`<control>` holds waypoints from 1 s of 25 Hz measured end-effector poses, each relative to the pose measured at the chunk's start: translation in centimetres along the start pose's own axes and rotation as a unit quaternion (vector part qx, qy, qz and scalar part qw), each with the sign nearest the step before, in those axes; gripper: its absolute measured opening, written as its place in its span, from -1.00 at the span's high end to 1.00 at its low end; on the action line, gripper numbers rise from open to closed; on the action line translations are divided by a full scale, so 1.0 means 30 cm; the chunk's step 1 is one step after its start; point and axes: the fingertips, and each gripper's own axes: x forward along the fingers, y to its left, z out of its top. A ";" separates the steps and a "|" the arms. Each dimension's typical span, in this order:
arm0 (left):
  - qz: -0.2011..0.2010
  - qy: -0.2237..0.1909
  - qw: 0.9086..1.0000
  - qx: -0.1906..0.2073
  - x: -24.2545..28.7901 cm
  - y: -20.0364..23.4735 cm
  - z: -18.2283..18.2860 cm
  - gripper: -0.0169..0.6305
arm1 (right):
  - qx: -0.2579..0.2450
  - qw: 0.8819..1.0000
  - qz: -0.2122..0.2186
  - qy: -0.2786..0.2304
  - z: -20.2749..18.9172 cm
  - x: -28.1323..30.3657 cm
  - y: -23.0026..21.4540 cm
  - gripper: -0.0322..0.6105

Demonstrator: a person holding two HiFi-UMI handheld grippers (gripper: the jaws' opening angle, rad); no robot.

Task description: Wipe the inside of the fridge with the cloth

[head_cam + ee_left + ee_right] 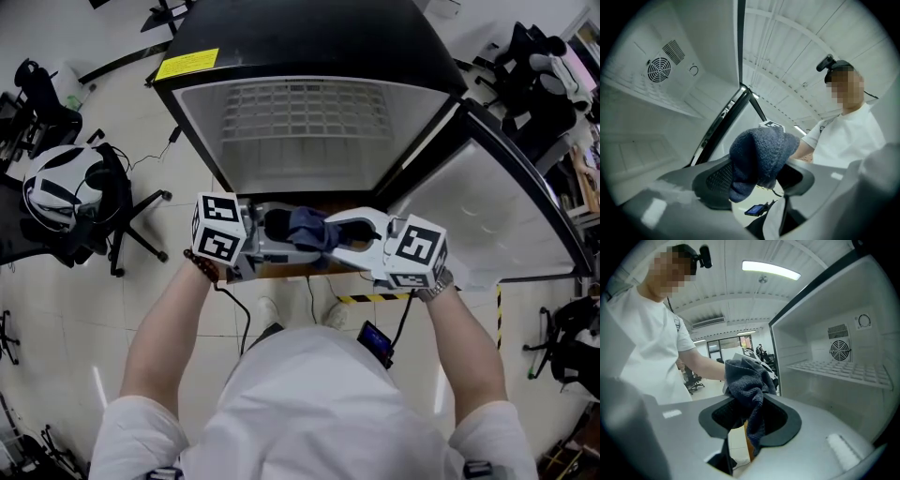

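The dark blue cloth (305, 230) hung in the air between the two grippers, just in front of the open fridge (309, 47) and outside it, touching none of its inner walls. The left gripper (272, 230) and the right gripper (342, 232) faced each other tip to tip, and each had its jaws closed on a part of the cloth. In the left gripper view a rounded, bunched end (757, 157) filled the space between the pads. In the right gripper view a narrower fold (747, 380) was pinched there, with a tail drooping below the jaws.

The two-sided hold looked like a way to gather or re-grip the cloth into a wad before reaching in, or to pass it from one gripper to the other. Which of these it was could not be told.

The cloth was crumpled, so it had no clear face. Its long axis ran roughly level from one gripper to the other, across the fridge's mouth, and neither end pointed into the cabinet.

Beyond it lay the wire shelf (305, 112) and the white liner, with a round fan grille (839, 351) on the back wall. The door (487, 206) stood swung wide to the person's right, leaving the opening free. No wiping appeared to have started.
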 end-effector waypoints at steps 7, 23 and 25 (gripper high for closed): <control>-0.054 -0.004 0.997 -0.046 0.029 -0.026 -0.014 0.09 | 0.017 0.999 0.044 0.027 -0.018 -0.022 0.040 0.46; -0.013 -0.072 0.994 -0.083 0.027 0.068 -0.001 0.43 | 0.032 0.996 0.069 0.055 -0.044 -0.027 0.069 -0.27; 0.010 -0.068 0.996 -0.065 0.032 0.083 -0.003 0.47 | 0.036 0.996 0.058 0.054 -0.050 -0.029 0.053 -0.27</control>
